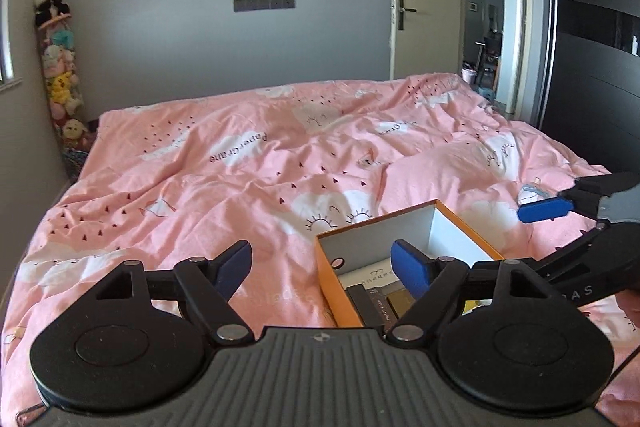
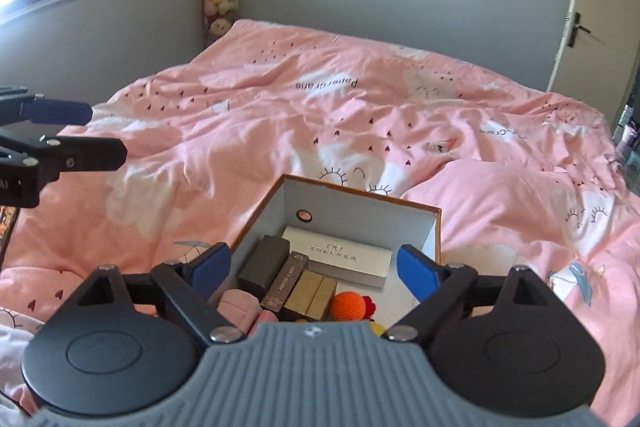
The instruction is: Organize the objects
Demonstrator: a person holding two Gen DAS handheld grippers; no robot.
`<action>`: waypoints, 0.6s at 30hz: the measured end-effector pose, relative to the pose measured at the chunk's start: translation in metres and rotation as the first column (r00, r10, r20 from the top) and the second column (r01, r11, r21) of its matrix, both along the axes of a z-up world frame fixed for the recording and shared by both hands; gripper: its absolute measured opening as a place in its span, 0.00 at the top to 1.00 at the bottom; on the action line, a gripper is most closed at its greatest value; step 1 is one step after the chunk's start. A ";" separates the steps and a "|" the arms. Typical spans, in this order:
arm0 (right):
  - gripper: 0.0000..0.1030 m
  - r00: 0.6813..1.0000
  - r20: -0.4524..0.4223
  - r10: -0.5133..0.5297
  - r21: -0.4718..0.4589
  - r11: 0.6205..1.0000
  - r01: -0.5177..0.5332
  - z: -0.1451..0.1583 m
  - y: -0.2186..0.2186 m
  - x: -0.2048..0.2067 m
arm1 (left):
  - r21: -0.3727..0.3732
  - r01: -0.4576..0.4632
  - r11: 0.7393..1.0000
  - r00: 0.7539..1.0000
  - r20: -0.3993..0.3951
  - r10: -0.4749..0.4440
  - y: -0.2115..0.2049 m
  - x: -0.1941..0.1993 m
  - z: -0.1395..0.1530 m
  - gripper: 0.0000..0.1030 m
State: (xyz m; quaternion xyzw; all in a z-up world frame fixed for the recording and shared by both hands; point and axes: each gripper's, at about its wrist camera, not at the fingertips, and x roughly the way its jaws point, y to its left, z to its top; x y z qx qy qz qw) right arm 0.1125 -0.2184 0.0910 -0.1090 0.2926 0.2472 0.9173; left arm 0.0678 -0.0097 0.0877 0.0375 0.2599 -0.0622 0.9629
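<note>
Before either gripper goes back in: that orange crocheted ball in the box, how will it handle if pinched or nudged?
The orange crocheted ball looks like yarn, so probably soft and light; expect it to squash under the pads rather than slip. Being round, it may roll if nudged, though the tan blocks beside it and the box wall should limit that. Fragility seems unlikely.

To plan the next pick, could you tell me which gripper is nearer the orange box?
Right, probably. The right gripper hangs over the near end of the orange box; the left gripper sits left of it, above the duvet.
</note>
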 end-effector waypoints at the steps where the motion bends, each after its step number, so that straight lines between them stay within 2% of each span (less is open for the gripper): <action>1: 0.10 1.000 0.021 -0.021 0.026 0.999 0.020 -0.001 -0.002 -0.012 | 0.006 -0.015 1.000 1.000 0.002 0.015 -0.001 -0.005 -0.003 0.10; 8: 0.06 0.974 0.132 -0.184 0.149 0.975 0.164 -0.025 -0.001 -0.072 | -0.038 -0.103 0.994 0.994 -0.029 0.101 0.003 -0.030 -0.035 0.10; 13: 0.06 0.947 0.166 -0.275 0.141 0.957 0.253 -0.054 0.004 -0.094 | -0.017 -0.129 0.991 0.990 -0.050 0.128 -0.001 -0.041 -0.069 0.10; 18: 0.06 0.935 0.200 -0.294 0.137 0.953 0.270 -0.077 0.007 -0.106 | -0.005 -0.167 0.986 0.986 -0.029 0.167 0.000 -0.055 -0.093 0.10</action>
